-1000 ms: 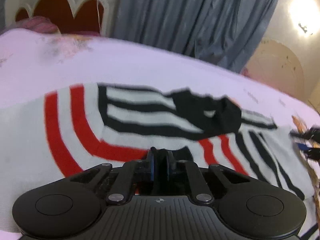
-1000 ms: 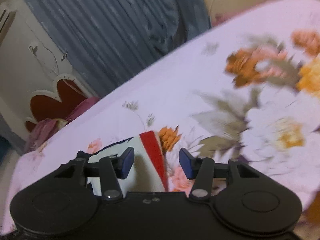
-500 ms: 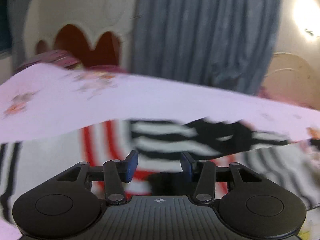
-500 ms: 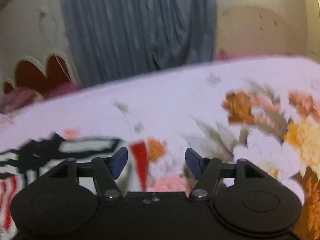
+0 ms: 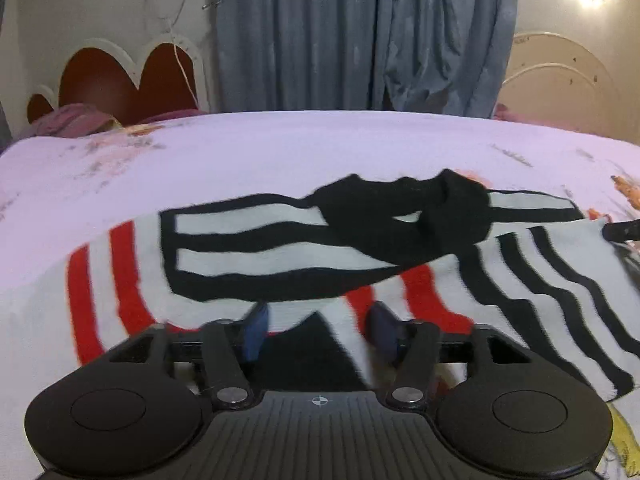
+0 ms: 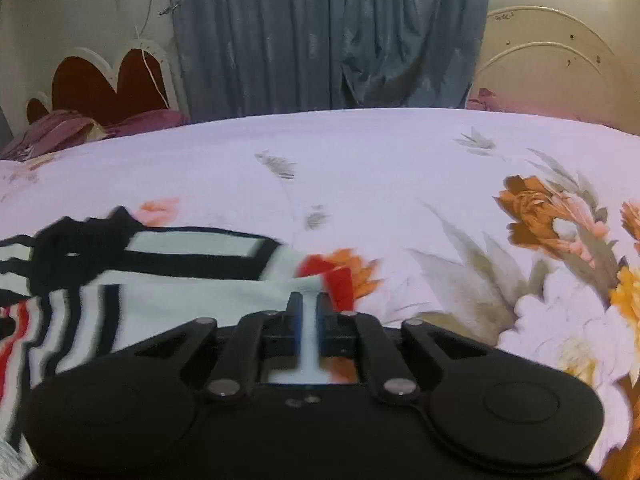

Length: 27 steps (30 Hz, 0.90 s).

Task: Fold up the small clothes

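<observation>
The striped garment point(image 5: 248, 248) looks like soft knit cloth, matt and slightly fuzzy, with a black ribbed-looking collar point(image 5: 404, 216). It lies on a smooth, matt floral bedsheet point(image 6: 360, 152) of woven cloth. The left gripper point(image 5: 316, 328) and right gripper point(image 6: 307, 312) are matt black plastic with small shiny metal pivot pins, and the curtain point(image 5: 360, 32) is dull grey-blue fabric.

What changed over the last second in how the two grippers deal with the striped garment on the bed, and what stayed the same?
The left gripper, clamped on the striped garment a second ago, has just been opening and has let go. The right gripper, open before, has just been closing and now pinches the garment's white edge near its red-striped corner. The garment still lies spread on the floral bedsheet; the curtain is unchanged.
</observation>
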Each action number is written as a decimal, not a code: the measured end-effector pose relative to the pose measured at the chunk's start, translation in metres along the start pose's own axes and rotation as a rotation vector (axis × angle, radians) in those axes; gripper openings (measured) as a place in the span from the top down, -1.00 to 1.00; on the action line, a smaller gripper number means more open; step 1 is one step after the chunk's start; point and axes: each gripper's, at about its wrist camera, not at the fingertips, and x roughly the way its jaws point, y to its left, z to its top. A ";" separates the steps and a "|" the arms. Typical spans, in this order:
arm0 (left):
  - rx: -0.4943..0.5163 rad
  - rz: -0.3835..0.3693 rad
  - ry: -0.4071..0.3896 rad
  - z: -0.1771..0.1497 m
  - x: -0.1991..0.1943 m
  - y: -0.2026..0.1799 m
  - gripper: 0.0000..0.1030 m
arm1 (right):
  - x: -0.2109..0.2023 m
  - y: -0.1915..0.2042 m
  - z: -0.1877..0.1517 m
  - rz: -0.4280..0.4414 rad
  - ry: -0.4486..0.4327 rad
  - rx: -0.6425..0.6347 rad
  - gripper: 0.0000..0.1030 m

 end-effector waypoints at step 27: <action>0.053 -0.091 0.017 -0.044 -0.056 -0.005 -0.15 | -0.101 0.058 -0.072 -0.065 0.025 -0.101 0.32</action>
